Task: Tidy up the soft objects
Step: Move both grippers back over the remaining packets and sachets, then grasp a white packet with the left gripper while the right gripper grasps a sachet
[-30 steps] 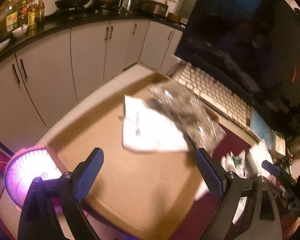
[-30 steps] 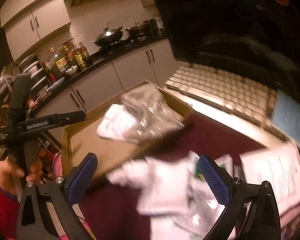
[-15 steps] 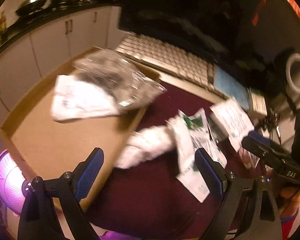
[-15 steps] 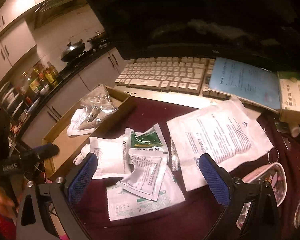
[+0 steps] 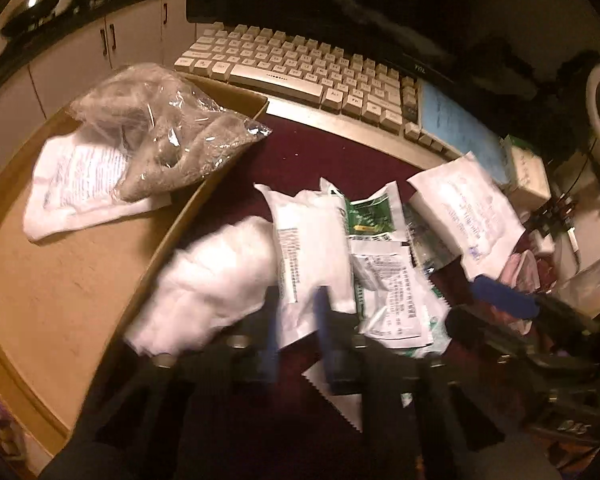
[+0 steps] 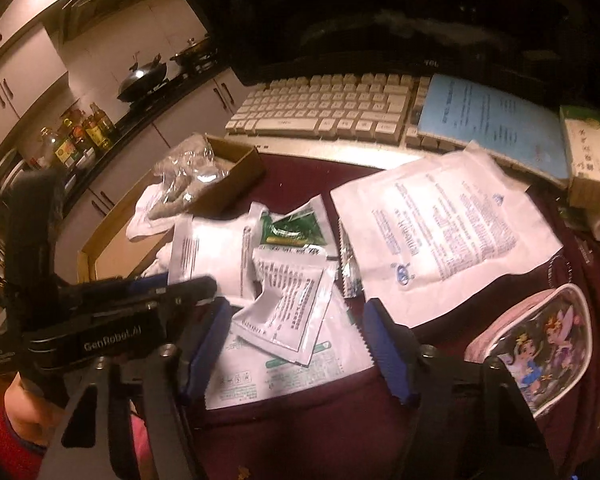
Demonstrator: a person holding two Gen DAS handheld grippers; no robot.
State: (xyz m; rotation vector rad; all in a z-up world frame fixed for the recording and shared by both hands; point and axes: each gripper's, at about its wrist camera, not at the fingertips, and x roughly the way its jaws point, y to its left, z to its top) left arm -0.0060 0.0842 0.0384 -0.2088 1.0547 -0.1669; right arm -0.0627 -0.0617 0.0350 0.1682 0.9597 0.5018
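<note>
A shallow cardboard box (image 5: 60,280) lies at left and holds a white packet (image 5: 76,184) and a clear bag of grey cloth (image 5: 168,136). On the maroon cloth beside it lies a pile of white packets. My left gripper (image 5: 300,332) has its blue fingers close together around the lower edge of a white printed packet (image 5: 308,248), next to a soft white cotton bundle (image 5: 216,276). My right gripper (image 6: 296,344) is open over a small printed sachet (image 6: 292,304) and a green-printed packet (image 6: 256,376). A large white packet (image 6: 440,232) lies to the right.
A white keyboard (image 6: 332,112) and a dark monitor stand behind. A blue booklet (image 6: 488,120), a green-white box (image 6: 592,160) and a pink cartoon pouch (image 6: 540,340) lie at right. The left gripper's body (image 6: 100,320) shows in the right wrist view.
My left gripper has swung from over the box to the packet pile, and its fingers have closed from wide open onto the white packet. My right gripper has moved lower, its fingers somewhat narrower.
</note>
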